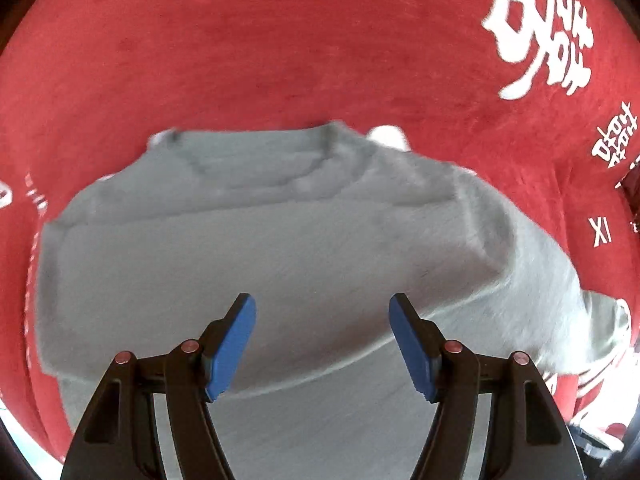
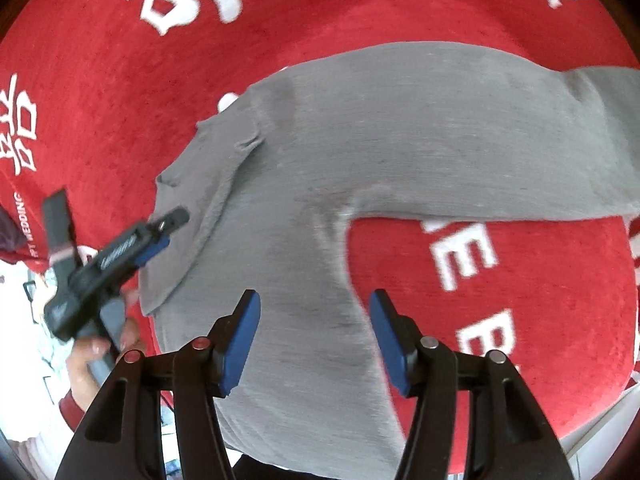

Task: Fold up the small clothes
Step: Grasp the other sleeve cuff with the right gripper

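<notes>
Both grippers, left [image 1: 322, 344] and right [image 2: 314, 340], hang with jaws apart and empty above a grey sweater [image 1: 260, 248] on a red cloth [image 1: 240, 40].

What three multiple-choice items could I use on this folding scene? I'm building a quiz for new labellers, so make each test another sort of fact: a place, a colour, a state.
1. Where does the grey sweater lie?
A. On a red cloth with white lettering
B. In a basket
C. On a hanger

2. What colour are the pads of the left claw?
A. Yellow
B. Blue
C. White

3. How does the right claw stand?
A. Shut on a sleeve
B. Shut on nothing
C. Open, nothing pinched

Answers:
1 A: the red cloth shows all round the sweater in both views.
2 B: both pads are plainly blue.
3 C: a wide gap separates its pads, and the sweater lies beneath them, ungripped.
</notes>
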Demonstrator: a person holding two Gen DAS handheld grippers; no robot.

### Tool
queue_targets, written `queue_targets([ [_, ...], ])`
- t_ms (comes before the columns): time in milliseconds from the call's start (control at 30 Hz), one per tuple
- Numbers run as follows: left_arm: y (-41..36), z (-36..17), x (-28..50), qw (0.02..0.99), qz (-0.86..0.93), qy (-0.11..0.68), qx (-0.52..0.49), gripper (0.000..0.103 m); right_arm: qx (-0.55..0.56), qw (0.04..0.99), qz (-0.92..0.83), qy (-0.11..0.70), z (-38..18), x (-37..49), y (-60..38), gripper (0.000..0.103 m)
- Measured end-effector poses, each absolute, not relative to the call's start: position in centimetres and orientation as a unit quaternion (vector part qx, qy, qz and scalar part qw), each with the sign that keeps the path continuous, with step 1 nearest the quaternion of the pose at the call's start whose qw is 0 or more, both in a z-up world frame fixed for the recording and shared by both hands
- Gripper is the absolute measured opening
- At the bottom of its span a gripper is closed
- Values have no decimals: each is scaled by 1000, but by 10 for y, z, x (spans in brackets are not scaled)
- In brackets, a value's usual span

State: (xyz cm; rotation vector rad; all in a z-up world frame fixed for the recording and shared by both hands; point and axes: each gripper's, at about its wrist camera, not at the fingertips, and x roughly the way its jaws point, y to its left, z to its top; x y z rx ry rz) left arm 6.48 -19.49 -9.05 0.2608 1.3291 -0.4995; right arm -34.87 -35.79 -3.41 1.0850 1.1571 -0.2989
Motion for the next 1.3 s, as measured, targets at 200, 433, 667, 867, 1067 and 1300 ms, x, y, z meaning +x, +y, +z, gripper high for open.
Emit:
queue_targets([
  [200, -248, -108, 39, 729, -256, 608, 184, 70, 503, 687, -144, 505, -38, -369, -375, 61],
  [433, -255, -101, 6, 720, -280, 594, 224, 70, 521, 688, -171, 475, -38, -397, -400, 61],
  [667, -252, -91, -13, 701, -300, 613, 206, 70, 568, 668, -264, 402, -45, -465, -446, 61],
  [867, -263, -90, -29, 694, -312, 617, 199, 70, 612, 632, -339, 332, -56, -525, -486, 61],
  [1067, -277, -95, -32, 694, -314, 616, 203, 70, 660, 613, -324, 288, -80, -540, -503, 61],
  [1300, -293, -92, -34, 721, -305, 592, 194, 70, 660, 635, -301, 264, -79, -526, -517, 61],
])
